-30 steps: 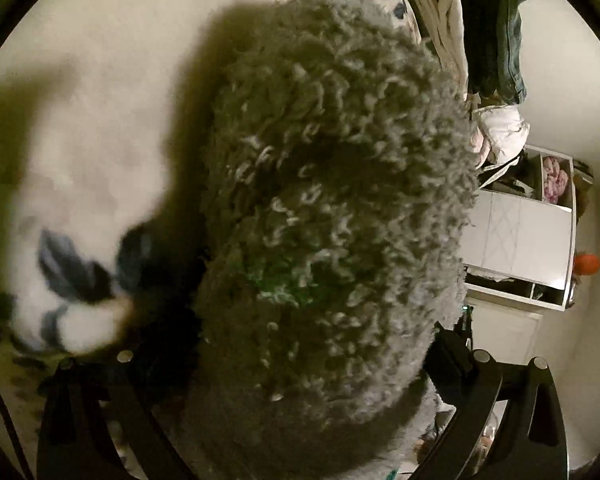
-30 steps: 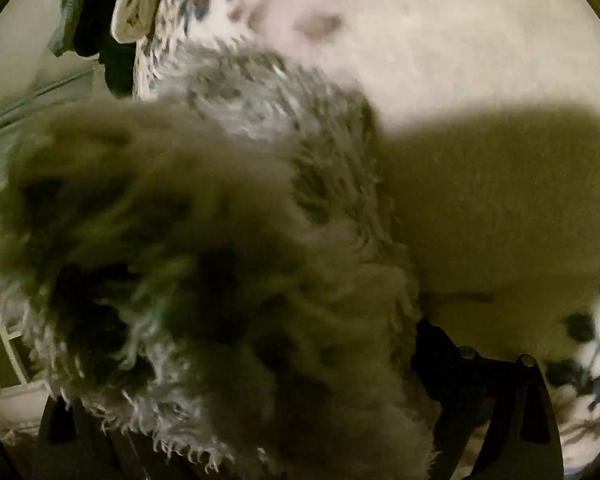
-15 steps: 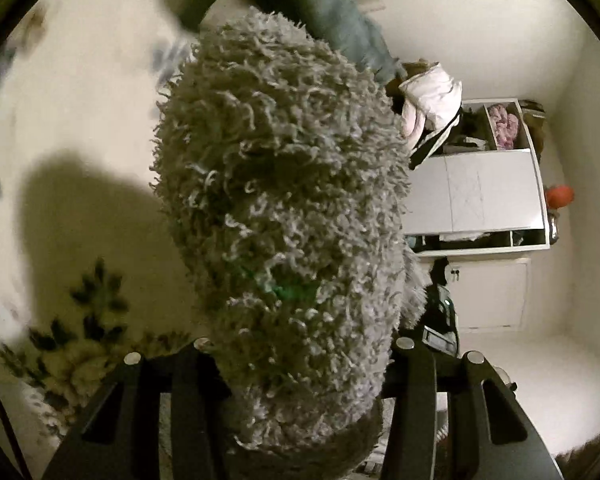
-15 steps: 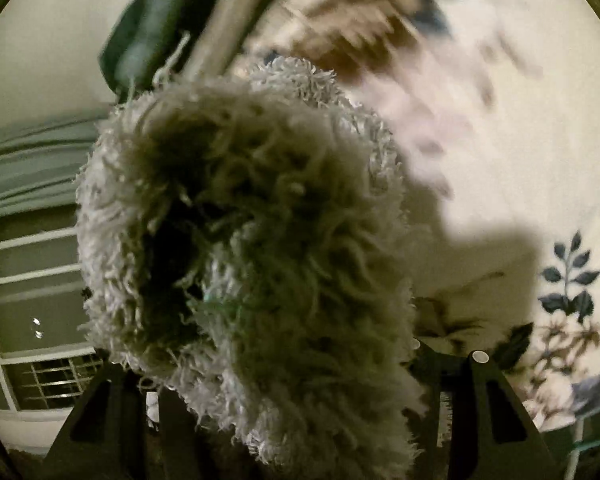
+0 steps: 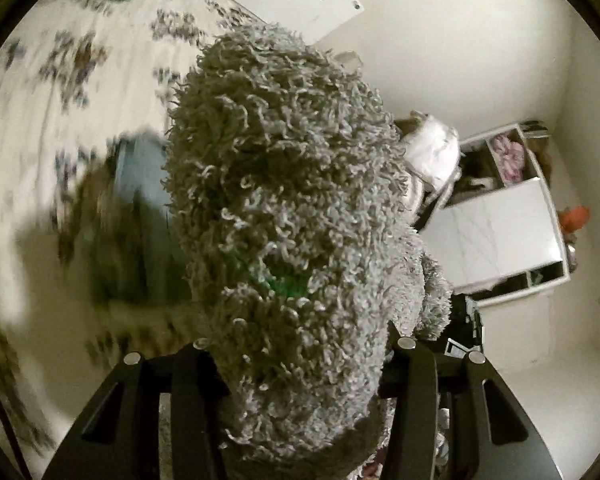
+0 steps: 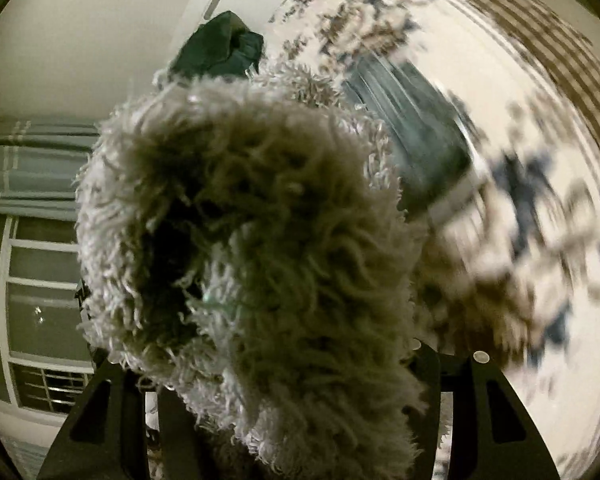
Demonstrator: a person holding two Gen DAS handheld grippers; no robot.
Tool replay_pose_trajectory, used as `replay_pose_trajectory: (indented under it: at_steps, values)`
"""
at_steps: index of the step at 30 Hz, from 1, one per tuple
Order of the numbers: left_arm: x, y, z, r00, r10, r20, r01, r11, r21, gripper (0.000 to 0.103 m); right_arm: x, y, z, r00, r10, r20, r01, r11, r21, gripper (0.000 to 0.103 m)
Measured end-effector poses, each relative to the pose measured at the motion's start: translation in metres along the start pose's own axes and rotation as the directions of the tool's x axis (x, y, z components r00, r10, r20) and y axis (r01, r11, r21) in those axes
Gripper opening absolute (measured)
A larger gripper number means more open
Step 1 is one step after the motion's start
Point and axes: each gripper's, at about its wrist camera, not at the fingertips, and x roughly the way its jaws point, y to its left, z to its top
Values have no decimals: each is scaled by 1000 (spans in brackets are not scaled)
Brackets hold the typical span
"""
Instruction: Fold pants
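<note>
left gripper (image 5: 300, 360): jaws drawn in from wide onto fuzzy grey pants (image 5: 292, 208), now easing apart slightly | right gripper (image 6: 284, 376): jaws narrowed onto the same pants | floral bedspread (image 5: 60, 80): formerly close, now lower and blurred | newly in view: folded blue-grey garment (image 6: 416, 128), window (image 6: 32, 292)

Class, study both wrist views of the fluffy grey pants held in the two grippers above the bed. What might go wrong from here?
1. The bulky grey pants fill each gripper's view, so their hanging length is unseen and they may land bunched.
2. The left gripper, jaws opening, and the right gripper pinch thick pile, which might slip.
3. A folded blue garment lies on the floral bedspread below; the pants may drag it.
</note>
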Motion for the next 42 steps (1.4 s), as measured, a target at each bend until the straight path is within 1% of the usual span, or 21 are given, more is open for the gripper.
replay_pose_trajectory:
  at_steps: [2, 3, 4, 5, 7, 9, 12, 14, 15, 16, 18, 19, 21, 22, 23, 26, 30, 33, 35, 40, 42]
  values:
    - [22, 10, 34, 998, 66, -24, -67, 998, -15, 58, 11, -1, 45, 999, -31, -20, 31, 999, -13, 62]
    - [25, 22, 41, 994, 105, -35, -106, 994, -23, 69, 22, -4, 70, 996, -79, -36, 78, 996, -34, 70]
    - [39, 32, 53, 984, 170, -58, -172, 985, -31, 73, 30, -9, 86, 991, -129, -40, 127, 991, -40, 75]
    - [52, 49, 62, 965, 247, -93, -251, 967, -39, 73, 42, -16, 103, 975, -217, -44, 215, 975, -57, 83]
    - [64, 73, 64, 925, 366, -103, -371, 928, -32, 73, 63, -18, 127, 944, -327, -53, 321, 943, -91, 85]
    - [63, 79, 55, 917, 391, -79, -393, 919, -14, 73, 72, -21, 136, 922, -381, -70, 370, 920, -126, 86]
    - [65, 86, 37, 915, 396, -72, -399, 917, -24, 75, 73, -23, 134, 916, -396, -61, 382, 909, -167, 92]
    - [55, 85, 45, 902, 430, -47, -431, 902, -23, 75, 67, -16, 125, 901, -433, -25, 419, 884, -207, 92]
    - [42, 83, 42, 891, 453, -23, -454, 891, -15, 75, 61, -7, 119, 875, -484, 18, 474, 847, -240, 93]
    - [32, 67, 32, 868, 496, 34, -496, 868, 8, 75, 55, 2, 111, 856, -515, 56, 510, 819, -264, 94]
    - [11, 44, 24, 818, 564, 112, -571, 820, 43, 81, 35, 28, 85, 775, -604, 187, 631, 715, -302, 96]
    - [1, 24, 10, 779, 609, 153, -622, 780, 64, 92, 26, 39, 71, 741, -628, 238, 671, 675, -307, 96]
    - [-6, 13, -7, 740, 645, 189, -667, 740, 87, 96, 5, 61, 34, 668, -668, 327, 744, 601, -292, 96]
    - [-16, -1, -22, 709, 676, 202, -701, 707, 93, 96, -2, 68, 20, 655, -673, 343, 756, 590, -285, 96]
    - [-24, -10, -32, 699, 684, 207, -711, 696, 99, 96, -12, 77, 0, 645, -674, 360, 764, 585, -272, 96]
    - [-56, -45, -67, 680, 688, 254, -728, 675, 121, 96, -41, 105, -46, 642, -664, 383, 764, 591, -258, 97]
    - [-108, -87, -113, 679, 659, 324, -723, 678, 134, 96, -90, 154, -112, 594, -654, 468, 798, 552, -241, 97]
    - [-140, -112, -138, 677, 642, 359, -721, 678, 146, 96, -122, 188, -153, 574, -639, 513, 810, 536, -238, 97]
    - [-163, -128, -156, 682, 623, 384, -713, 682, 159, 96, -144, 213, -184, 574, -620, 535, 808, 536, -245, 97]
    - [-206, -158, -196, 666, 605, 437, -723, 668, 177, 96, -185, 260, -260, 590, -586, 556, 794, 546, -268, 97]
    - [-226, -168, -213, 672, 587, 452, -713, 678, 179, 96, -196, 273, -286, 600, -571, 560, 785, 556, -274, 97]
